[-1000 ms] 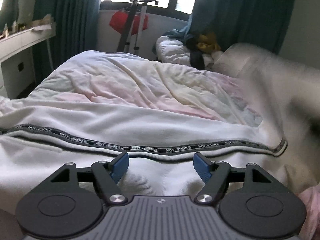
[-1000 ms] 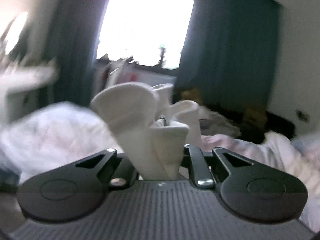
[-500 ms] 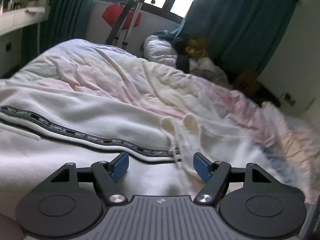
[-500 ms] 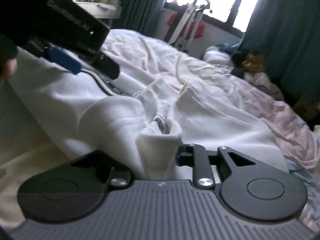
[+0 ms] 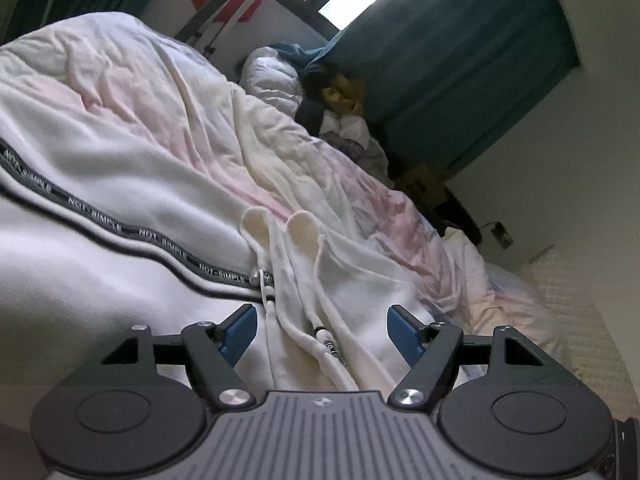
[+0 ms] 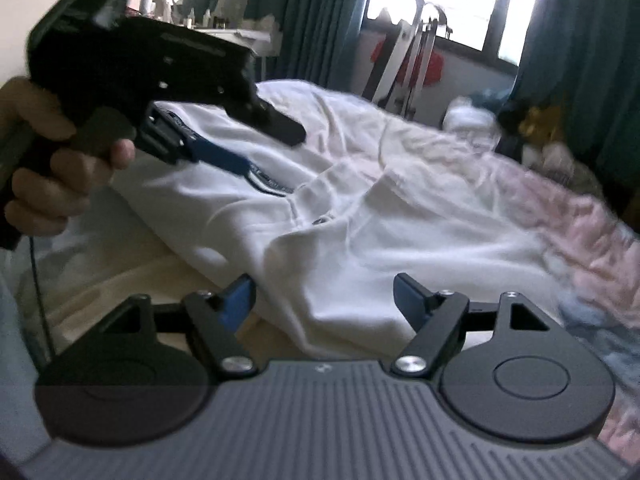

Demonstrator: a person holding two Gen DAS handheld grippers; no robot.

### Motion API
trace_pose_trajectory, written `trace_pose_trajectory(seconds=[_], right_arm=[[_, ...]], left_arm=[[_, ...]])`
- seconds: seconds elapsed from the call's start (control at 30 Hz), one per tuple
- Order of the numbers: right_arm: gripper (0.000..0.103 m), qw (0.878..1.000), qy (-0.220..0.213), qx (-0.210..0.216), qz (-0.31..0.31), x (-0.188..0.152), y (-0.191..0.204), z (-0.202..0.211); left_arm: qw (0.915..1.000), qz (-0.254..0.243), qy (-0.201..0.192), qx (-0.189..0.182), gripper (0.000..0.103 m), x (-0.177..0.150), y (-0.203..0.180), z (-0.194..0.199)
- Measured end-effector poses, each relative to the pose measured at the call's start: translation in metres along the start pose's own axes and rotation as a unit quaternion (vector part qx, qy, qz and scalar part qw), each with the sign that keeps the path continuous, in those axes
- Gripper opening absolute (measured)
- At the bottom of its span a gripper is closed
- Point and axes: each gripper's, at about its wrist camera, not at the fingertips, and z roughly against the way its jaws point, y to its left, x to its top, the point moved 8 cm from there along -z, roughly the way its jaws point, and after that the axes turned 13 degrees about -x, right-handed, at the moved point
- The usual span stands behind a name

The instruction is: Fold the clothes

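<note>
Tools (image 5: 322,330) (image 6: 325,300) spread, seemingly above garment (image 6: 360,248).

Soft matt white cloth garment (image 5: 120,184) on a creased quilt (image 5: 168,92); matt black plastic tongs (image 5: 322,330).

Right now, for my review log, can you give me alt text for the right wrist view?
The right gripper, jaws open and empty, hovers over a white garment spread on a rumpled bed. At upper left a hand holds the left gripper above the garment's dark lettered stripe. Teal curtains frame a bright window behind.
</note>
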Motion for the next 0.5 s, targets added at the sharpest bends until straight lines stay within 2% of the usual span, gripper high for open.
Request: trace_pose_trajectory(seconds=[0.03, 0.1, 0.2, 0.23, 0.27, 0.3, 0.4, 0.5], right_arm=[[0.077, 1.0, -0.004, 0.005, 0.001, 0.0, 0.003, -0.001], [0.068, 1.0, -0.01, 0.016, 0.002, 0.001, 0.009, -0.005], [0.061, 1.0, -0.017, 0.014, 0.006, 0.004, 0.013, -0.012], [0.055, 1.0, -0.016, 0.016, 0.005, 0.004, 0.013, -0.014], [0.04, 1.0, -0.013, 0.018, 0.003, 0.003, 0.014, -0.017], [0.033, 1.0, -0.01, 0.022, -0.002, 0.002, 0.014, -0.018], [0.025, 0.999, -0.003, 0.031, -0.018, 0.0, 0.014, -0.02], [0.02, 0.999, -0.013, 0.03, -0.034, 0.004, 0.007, -0.016]], left_arm=[[1.0, 0.0, 0.001, 0.002, 0.074, -0.001, 0.0, -0.001], [1.0, -0.001, 0.002, 0.006, 0.074, -0.004, 0.0, -0.004], [0.9999, -0.001, 0.003, 0.012, 0.074, -0.008, 0.001, -0.009], [0.9999, -0.002, 0.005, 0.009, 0.074, -0.009, 0.0, -0.009], [1.0, -0.002, 0.007, 0.006, 0.074, -0.011, -0.003, -0.01], [0.9999, -0.003, 0.01, 0.006, 0.074, -0.012, -0.004, -0.011], [0.9999, 0.01, 0.008, 0.004, 0.074, -0.017, -0.005, -0.011], [0.9988, 0.046, -0.004, -0.018, 0.075, -0.021, -0.005, -0.005]])
